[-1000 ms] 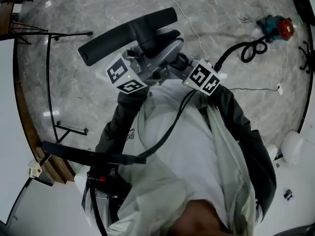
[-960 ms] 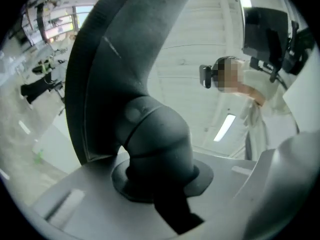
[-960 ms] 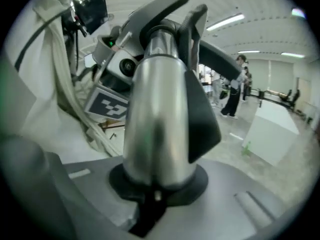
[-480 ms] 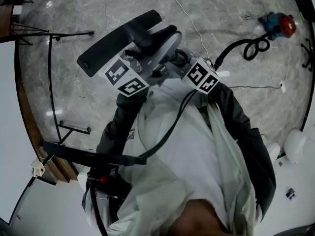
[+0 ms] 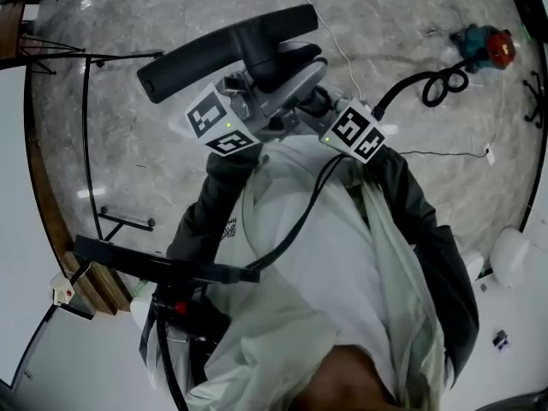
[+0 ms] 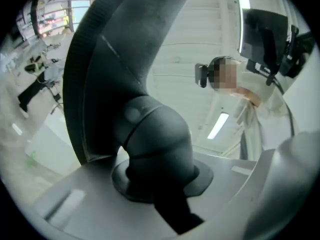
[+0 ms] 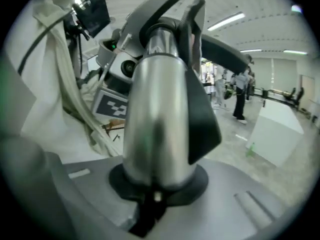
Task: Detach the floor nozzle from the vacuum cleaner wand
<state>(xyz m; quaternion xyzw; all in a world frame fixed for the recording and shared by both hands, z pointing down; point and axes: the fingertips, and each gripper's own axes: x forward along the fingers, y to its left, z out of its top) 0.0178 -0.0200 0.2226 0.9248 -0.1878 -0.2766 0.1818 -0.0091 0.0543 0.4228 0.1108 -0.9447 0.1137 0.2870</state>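
The black floor nozzle (image 5: 227,48) is held up in front of the person, its long bar slanting across the head view. My left gripper (image 5: 257,92) is shut on the nozzle's dark rounded neck (image 6: 155,144), which fills the left gripper view between the pads. My right gripper (image 5: 304,103) is shut on the silver wand (image 7: 157,119). In the right gripper view the wand's top end runs into the nozzle's collar (image 7: 170,19). The two grippers are close together, and their marker cubes (image 5: 218,125) face the head camera.
On the marble floor at the far right lies the red and teal vacuum body (image 5: 481,46) with a looped black hose (image 5: 438,84). A thin black stand frame (image 5: 86,110) stands at the left. A white cable (image 5: 330,37) runs across the floor.
The nozzle's bar has swung up and to the right since half a second ago, and the left marker cube rose a little with it. The right gripper has hardly moved.
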